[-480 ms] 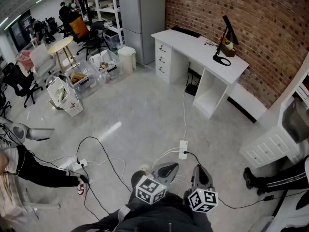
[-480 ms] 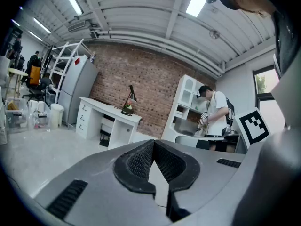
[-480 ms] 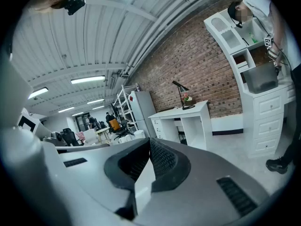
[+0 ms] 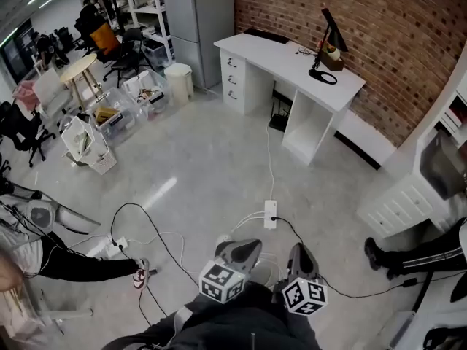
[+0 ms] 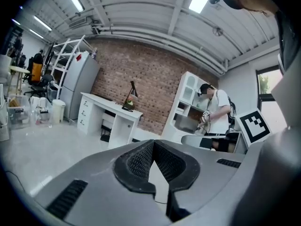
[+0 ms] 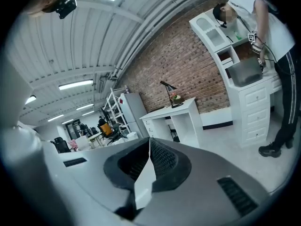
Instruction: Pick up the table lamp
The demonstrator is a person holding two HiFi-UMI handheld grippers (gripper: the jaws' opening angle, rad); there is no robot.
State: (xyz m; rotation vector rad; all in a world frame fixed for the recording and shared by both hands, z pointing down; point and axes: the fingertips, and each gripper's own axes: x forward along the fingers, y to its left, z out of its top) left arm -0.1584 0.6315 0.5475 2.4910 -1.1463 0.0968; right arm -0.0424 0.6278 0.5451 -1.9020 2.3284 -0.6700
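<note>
The table lamp (image 4: pixel 326 39) is black, with a slanted head and a ring base, and stands on the right end of the white desk (image 4: pixel 277 53) by the brick wall. It shows small and far off in the left gripper view as the lamp (image 5: pixel 131 92), and in the right gripper view as the lamp (image 6: pixel 170 92). My left gripper (image 4: pixel 241 252) and right gripper (image 4: pixel 301 257) are side by side at the bottom of the head view, far from the desk. Both are shut with nothing between the pads, as the left gripper (image 5: pixel 153 142) and right gripper (image 6: pixel 149 140) views show.
A white power strip (image 4: pixel 271 214) and several cables lie on the floor between me and the desk. A person's leg (image 4: pixel 412 257) stands at the right by white drawers (image 4: pixel 401 210). Another person sits at the left (image 4: pixel 73 265). Boxes (image 4: pixel 109 115) and a bin (image 4: pixel 179 79) are at the back left.
The whole head view has slid a little left and up, so desk and lamp sit further left. Both grippers stay shut at the bottom edge.
</note>
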